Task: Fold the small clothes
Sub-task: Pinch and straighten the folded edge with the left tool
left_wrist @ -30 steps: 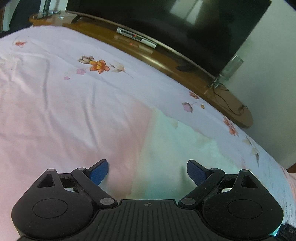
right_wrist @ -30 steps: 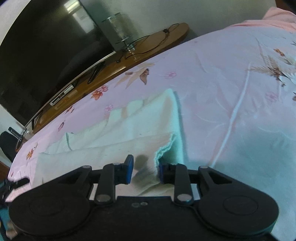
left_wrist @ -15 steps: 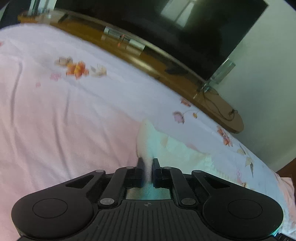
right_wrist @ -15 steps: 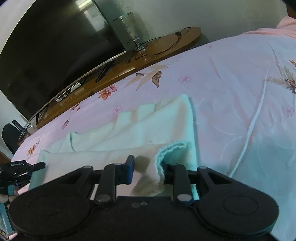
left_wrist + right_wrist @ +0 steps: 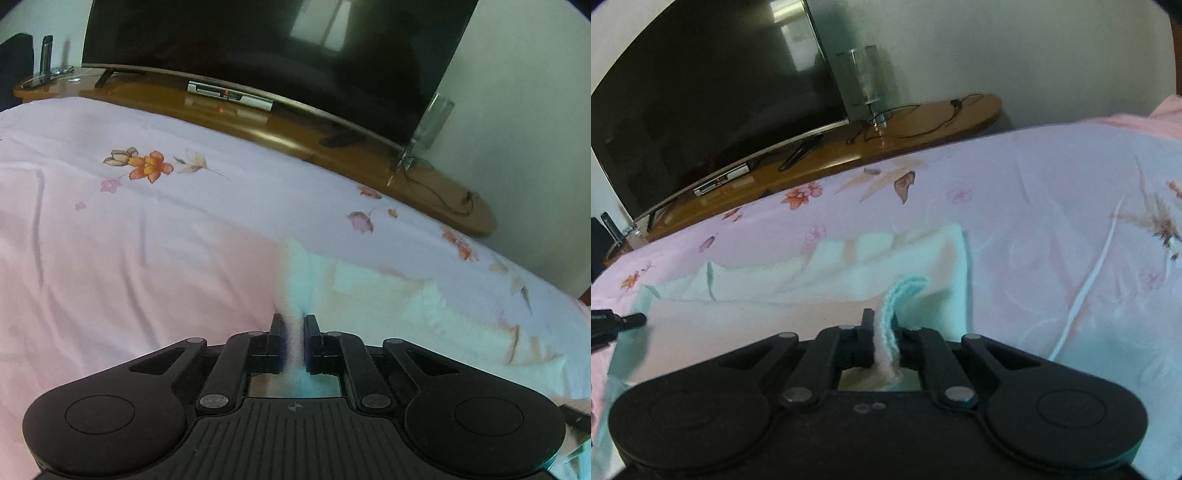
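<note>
Pinching cloth point(image 5: 820, 273) on bed point(image 5: 1052, 192): left gripper point(image 5: 294, 341), right gripper point(image 5: 884, 341) clenched on near corners; soft, light, limp; hold hems.

Dark television point(image 5: 266, 48) on curved wooden stand point(image 5: 827, 162), floral bedsheet point(image 5: 147, 240), pale wall point(image 5: 1015, 48).

My left gripper point(image 5: 294, 341): matte black, ribbed housing, round side discs, silver pivot screws, blue pads. My right gripper point(image 5: 885, 341): same black build, smooth housing.
</note>
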{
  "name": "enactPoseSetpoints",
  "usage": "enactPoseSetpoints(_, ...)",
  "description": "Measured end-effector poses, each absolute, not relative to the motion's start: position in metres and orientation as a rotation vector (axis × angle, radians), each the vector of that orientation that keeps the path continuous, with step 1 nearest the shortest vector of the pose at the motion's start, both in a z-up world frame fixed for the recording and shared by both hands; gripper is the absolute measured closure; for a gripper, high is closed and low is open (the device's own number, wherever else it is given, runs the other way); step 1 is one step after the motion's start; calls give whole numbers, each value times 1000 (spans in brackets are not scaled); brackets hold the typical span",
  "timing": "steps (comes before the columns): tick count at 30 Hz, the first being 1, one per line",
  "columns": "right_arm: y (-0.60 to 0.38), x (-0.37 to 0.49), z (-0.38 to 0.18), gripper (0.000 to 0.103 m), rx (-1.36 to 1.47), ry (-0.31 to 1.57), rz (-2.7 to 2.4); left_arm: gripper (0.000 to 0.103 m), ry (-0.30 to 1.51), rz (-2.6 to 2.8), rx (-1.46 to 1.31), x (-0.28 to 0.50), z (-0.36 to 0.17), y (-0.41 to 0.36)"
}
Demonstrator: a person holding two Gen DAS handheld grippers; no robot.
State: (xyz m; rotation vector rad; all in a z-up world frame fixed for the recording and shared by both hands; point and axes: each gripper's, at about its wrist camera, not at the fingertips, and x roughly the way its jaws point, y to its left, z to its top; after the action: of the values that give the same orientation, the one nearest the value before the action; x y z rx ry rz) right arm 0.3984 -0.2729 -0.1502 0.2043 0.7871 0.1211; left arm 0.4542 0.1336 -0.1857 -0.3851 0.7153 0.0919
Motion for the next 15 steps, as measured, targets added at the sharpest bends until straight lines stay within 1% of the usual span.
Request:
enactPoseSetpoints(2, -274, 401, -149, 97, 199, 803, 141, 93, 719, 95, -386, 452, -183, 134)
enactPoseSetpoints(3, -275, 401, -145, 95, 207, 808, 147, 93, 717, 94, -378, 450, -180, 133)
enactPoseSetpoints(4, -277, 400, -141, 86, 226, 808, 157, 93, 712, 91, -375, 446, -176, 134)
enactPoseSetpoints(7, -285, 389, -134, 84, 265, 832, 198, 93, 722, 69, -351, 431, -169, 134)
enactPoseSetpoints(9, -291, 380, -135, 85, 310, 855, 202, 93, 741, 54, -353, 417, -169, 135)
enactPoseSetpoints(10, -293, 376, -137, 91, 322, 860, 198, 93, 746, 52, -357, 412, -170, 135)
enactPoseSetpoints(12, -293, 370, -138, 96, 304, 853, 168, 93, 752, 51, -365, 401, -173, 134)
enactPoseSetpoints(15, -291, 366, -133, 97, 276, 828, 140, 92, 752, 68, -309, 395, -177, 128)
